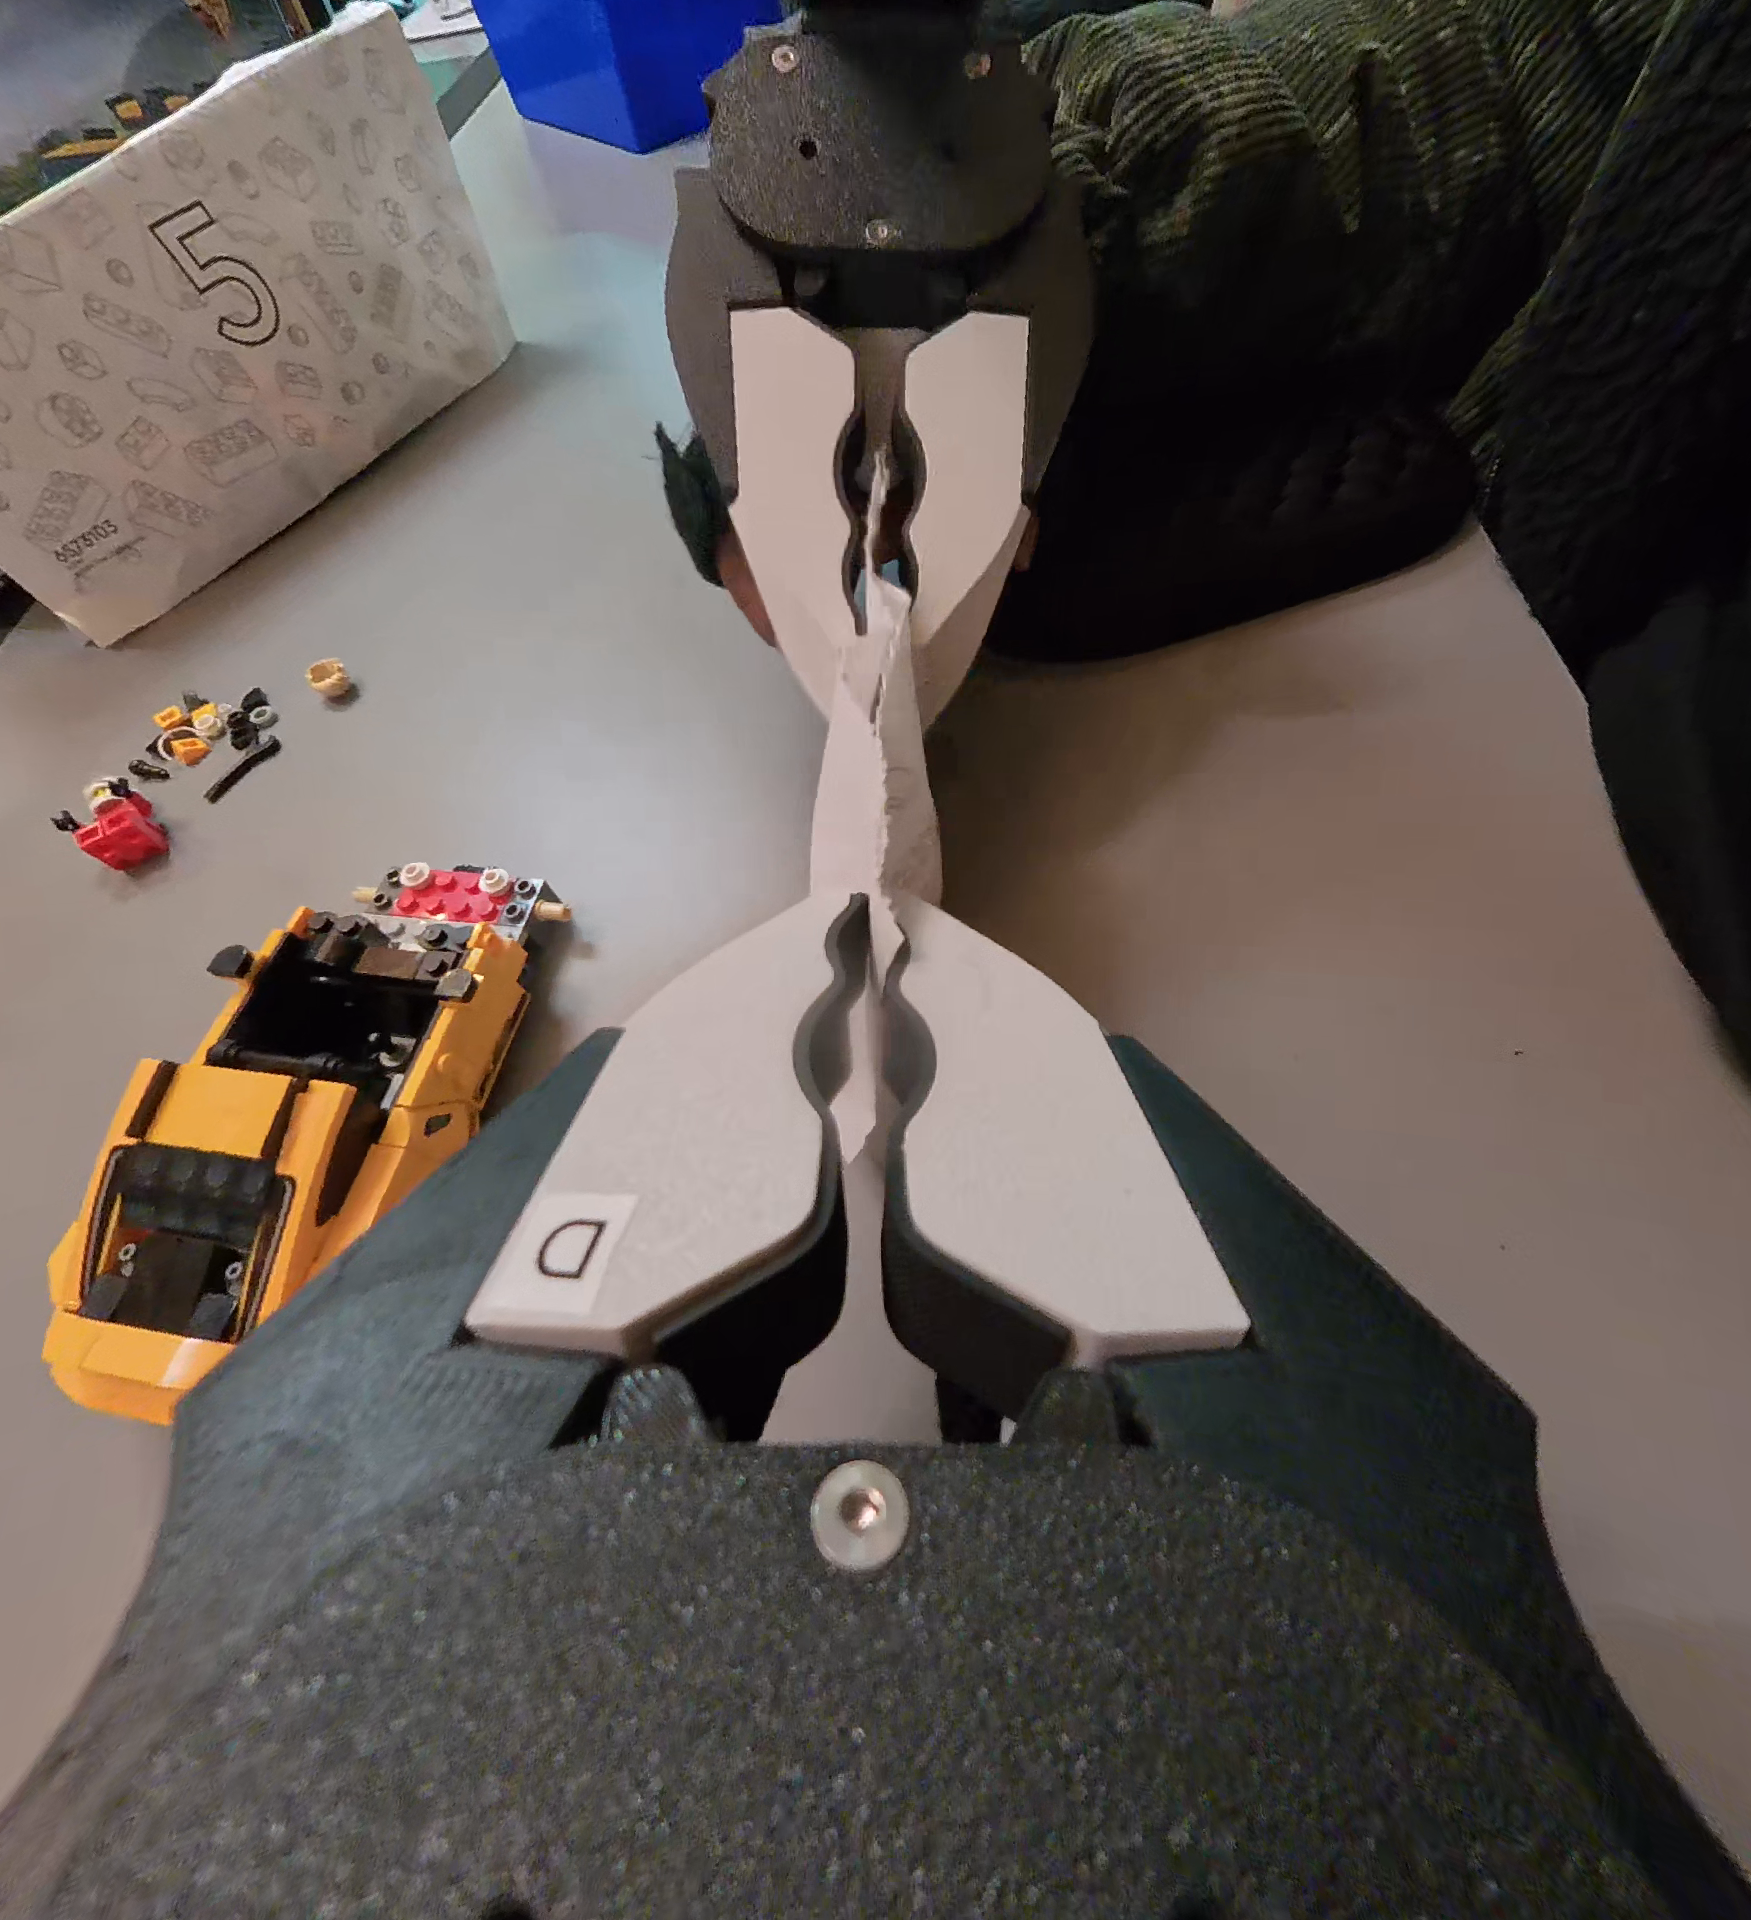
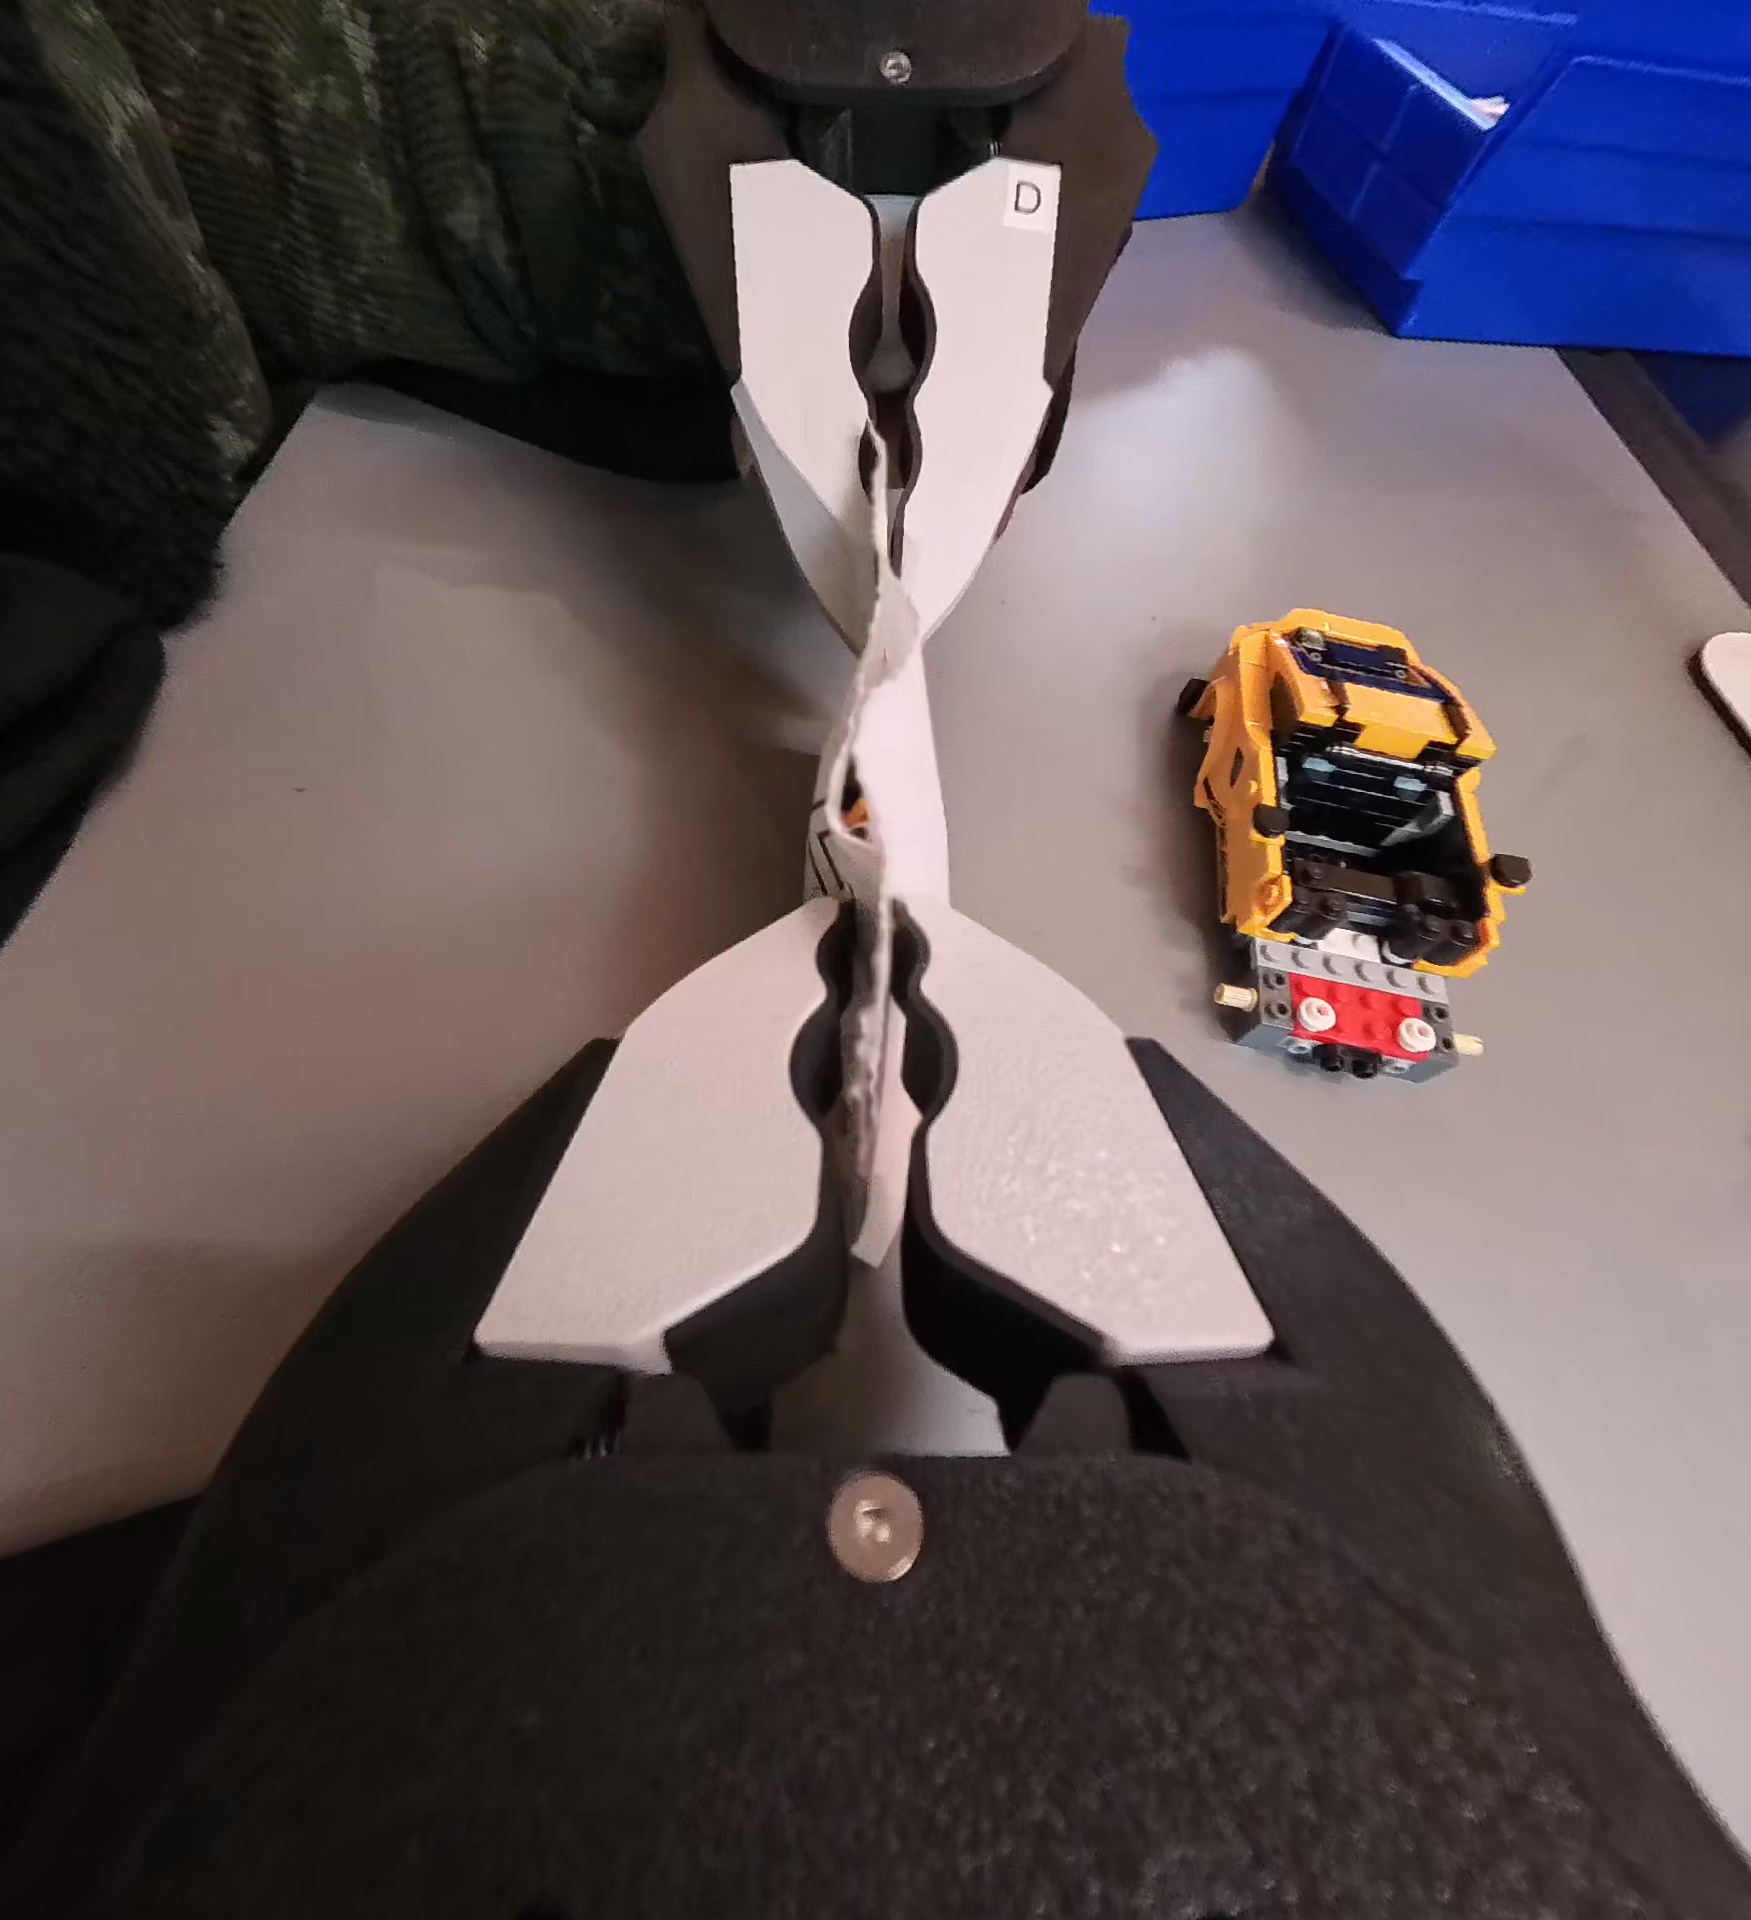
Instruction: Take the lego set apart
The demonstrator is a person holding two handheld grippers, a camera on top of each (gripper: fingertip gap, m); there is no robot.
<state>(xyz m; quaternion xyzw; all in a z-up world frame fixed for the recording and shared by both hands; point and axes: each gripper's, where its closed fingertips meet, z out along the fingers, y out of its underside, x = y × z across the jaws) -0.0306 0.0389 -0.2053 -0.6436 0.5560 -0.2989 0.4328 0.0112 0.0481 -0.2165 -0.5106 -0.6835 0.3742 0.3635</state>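
Note:
A yellow lego car (image 1: 299, 1122) with its roof off and a red-studded rear lies on the grey table (image 1: 1266, 935), left of both grippers; it also shows in the right wrist view (image 2: 1349, 831). My left gripper (image 1: 866, 920) and my right gripper (image 1: 881, 613) face each other tip to tip above the table. Both are shut on the two ends of a twisted, torn white paper bag (image 1: 876, 790) stretched between them. In the right wrist view the right gripper (image 2: 876, 914) is near, the left gripper (image 2: 886, 623) is far, and the paper bag (image 2: 907, 748) shows something orange inside.
Loose small lego pieces (image 1: 206, 738), a red piece (image 1: 123, 831) and a tan piece (image 1: 333, 677) lie beyond the car. A large printed white paper bag (image 1: 175, 343) stands at back left. Blue bins (image 2: 1577, 187) stand behind. A person's green sleeve (image 1: 1473, 260) lies along the table edge. Spacing between my two grippers at the tips: around 6 centimeters.

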